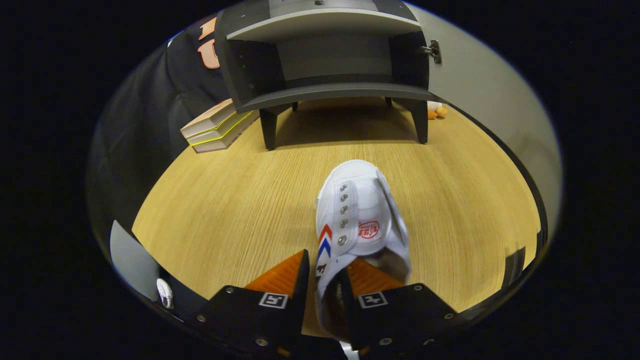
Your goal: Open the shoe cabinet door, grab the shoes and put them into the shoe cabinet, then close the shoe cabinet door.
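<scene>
Item: shoe (357, 220), heel end hidden from me behind the gripper (325, 280) fingers clamped on its side wall. Item: cabinet (325, 55), top cut off; small orange-and-white object (436, 110) behind its right leg, too hidden to identify.

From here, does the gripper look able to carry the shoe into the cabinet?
Probably yes: the gripper pinches the white shoe's side wall, the cabinet door stands open, and bare tabletop lies between.

The claw (325, 272) clamps the shoe's (357, 210) side wall.
</scene>
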Demonstrator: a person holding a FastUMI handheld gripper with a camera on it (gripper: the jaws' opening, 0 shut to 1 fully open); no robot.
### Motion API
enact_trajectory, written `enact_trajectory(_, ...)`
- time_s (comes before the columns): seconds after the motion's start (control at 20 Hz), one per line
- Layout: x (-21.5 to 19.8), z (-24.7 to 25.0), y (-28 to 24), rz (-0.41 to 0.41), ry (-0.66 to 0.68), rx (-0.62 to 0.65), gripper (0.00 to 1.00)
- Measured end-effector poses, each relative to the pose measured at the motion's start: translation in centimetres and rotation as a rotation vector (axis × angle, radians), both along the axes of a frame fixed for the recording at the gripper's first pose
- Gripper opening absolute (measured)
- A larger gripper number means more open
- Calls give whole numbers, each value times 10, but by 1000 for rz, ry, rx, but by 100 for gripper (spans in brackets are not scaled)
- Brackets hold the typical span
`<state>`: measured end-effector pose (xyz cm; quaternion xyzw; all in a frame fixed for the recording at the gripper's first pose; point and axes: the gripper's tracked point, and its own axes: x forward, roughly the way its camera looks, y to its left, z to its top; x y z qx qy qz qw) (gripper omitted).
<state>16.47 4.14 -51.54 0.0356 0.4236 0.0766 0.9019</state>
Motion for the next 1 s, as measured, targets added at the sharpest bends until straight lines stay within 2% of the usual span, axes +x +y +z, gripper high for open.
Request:
enact_trajectory(0.05,0,0,4,-10,15,21,19)
enact_trajectory(0.15,3,3,9,-10,3,30,4)
enact_trajectory(0.2,5,6,9,-12,-8,28,2)
enact_trajectory(0.4,23,30,11,-46,-15,79,0)
enact_trajectory(0.6,42,69,8,-71,-84,89,0)
enact_trajectory(1.0,63,188,16,-78,-251,143,0)
